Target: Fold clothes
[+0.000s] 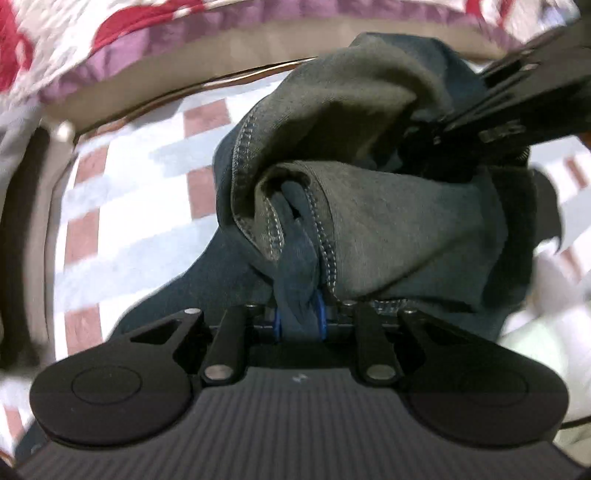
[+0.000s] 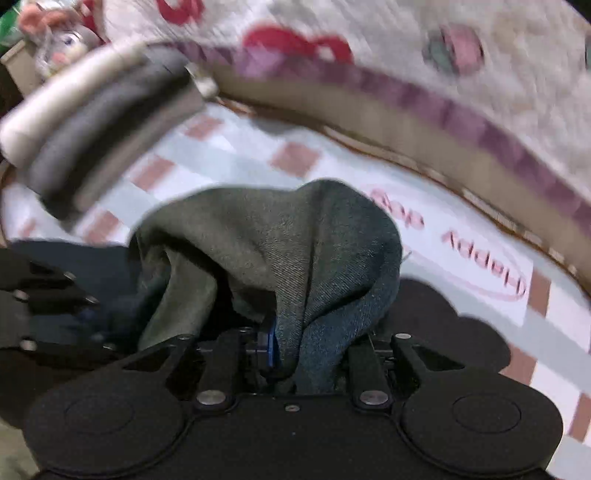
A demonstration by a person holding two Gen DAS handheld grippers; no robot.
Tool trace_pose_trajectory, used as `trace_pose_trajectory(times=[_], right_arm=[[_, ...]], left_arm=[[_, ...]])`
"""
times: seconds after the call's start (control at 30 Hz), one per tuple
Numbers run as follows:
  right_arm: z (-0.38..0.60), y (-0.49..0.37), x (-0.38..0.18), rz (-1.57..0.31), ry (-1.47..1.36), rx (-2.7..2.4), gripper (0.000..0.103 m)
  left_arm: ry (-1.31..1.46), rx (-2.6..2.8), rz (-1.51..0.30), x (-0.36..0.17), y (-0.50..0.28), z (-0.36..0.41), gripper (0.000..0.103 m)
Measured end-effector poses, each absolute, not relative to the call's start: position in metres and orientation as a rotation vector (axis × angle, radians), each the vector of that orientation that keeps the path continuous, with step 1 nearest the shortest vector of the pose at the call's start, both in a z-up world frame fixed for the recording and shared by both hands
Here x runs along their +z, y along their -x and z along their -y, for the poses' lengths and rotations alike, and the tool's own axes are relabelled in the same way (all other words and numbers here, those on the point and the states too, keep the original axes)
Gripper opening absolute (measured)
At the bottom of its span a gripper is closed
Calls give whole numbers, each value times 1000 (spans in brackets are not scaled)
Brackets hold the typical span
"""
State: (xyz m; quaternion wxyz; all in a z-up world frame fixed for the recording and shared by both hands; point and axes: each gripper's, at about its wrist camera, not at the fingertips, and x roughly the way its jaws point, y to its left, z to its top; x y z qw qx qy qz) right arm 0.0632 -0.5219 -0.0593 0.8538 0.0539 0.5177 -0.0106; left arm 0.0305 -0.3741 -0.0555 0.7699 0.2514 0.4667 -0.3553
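Left tool (image 1: pixel 299 325) and right tool (image 2: pixel 284 350) both pinch bunched jeans (image 1: pixel 369 229).

Left hand-held gripper (image 1: pixel 299 321) matte black, ribbed grey housing, two round discs, silver pivot screws, blue finger pads (image 1: pixel 322 314), right hand-held gripper (image 2: pixel 280 347) alike, smooth black housing

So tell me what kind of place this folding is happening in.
Likely a home bedroom or living area: a checked mat on the work surface, a floral quilt behind it, and a soft toy in the corner. Both grippers grip dark jeans.
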Motion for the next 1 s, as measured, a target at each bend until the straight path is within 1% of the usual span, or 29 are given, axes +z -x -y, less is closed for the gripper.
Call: trace_pose_trajectory(times=[0.07,0.13,0.23,0.33,0.5,0.57,0.67,0.7,0.73,0.8,0.83,0.9,1.0], right_arm=[[521,-60,-70,-1052,-95,-33,22],[520,-58,-73,-1015,-82,-48,22],[514,-61,-71,-982,-70,-79,23],[509,-66,-63,-974,-78,-129,27],[500,-56,-48,-938,-2,-132,28],[498,-50,-44,-909,8,-137,29],[512,-34,-36,-870,-91,-160,38],[518,-26,-34,-869,-143,-171,39],[526,-17,-32,-862,-203,-179,41],[544,1,-30,-841,-325,-201,47],[554,11,-29,-821,-387,-219,53],[573,32,-24,-769,-475,-266,54],[583,65,-24,-719,-501,-303,55]], left_arm=[[-571,-798,-995,-57,-29,365,17],[-586,-817,-984,-58,-27,356,23],[-519,-821,-1036,-57,-29,342,23],[-466,-827,-1075,-59,-29,332,22],[-499,-866,-1062,-57,-27,322,22],[-472,-873,-1073,-55,-30,316,23],[-423,-865,-1103,-53,-40,311,27],[-424,-859,-1100,-55,-45,312,28],[-426,-853,-1098,-57,-51,314,32],[-428,-841,-1092,-61,-61,317,34],[-433,-835,-1087,-63,-64,319,34],[-450,-823,-1072,-65,-64,326,34],[-474,-811,-1073,-73,-65,337,35]])
